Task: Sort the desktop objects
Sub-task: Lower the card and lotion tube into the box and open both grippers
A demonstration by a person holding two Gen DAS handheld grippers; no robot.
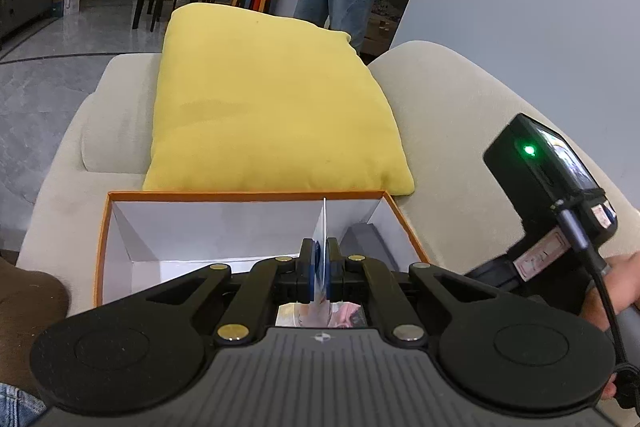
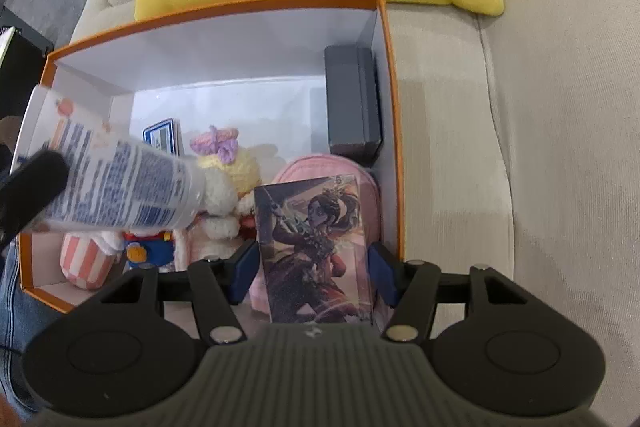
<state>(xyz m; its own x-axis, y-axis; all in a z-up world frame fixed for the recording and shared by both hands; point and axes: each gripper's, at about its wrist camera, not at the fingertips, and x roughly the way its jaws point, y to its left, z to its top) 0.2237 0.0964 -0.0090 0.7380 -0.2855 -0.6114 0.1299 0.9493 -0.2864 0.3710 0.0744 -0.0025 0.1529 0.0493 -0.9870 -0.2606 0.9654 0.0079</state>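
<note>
With its blue pads spread wide, right claw is released, illustrated card lying between them on pink pouch inside orange box. Left claw is clenched on a thin white tube seen edge-on, over the box. Ahead of the right claw: crochet toys, grey case, then yellow pillow on the sofa. Likely step: drop the tube in. Best lowered toward the bare far-left floor, clear of the toys, before opening.
</note>
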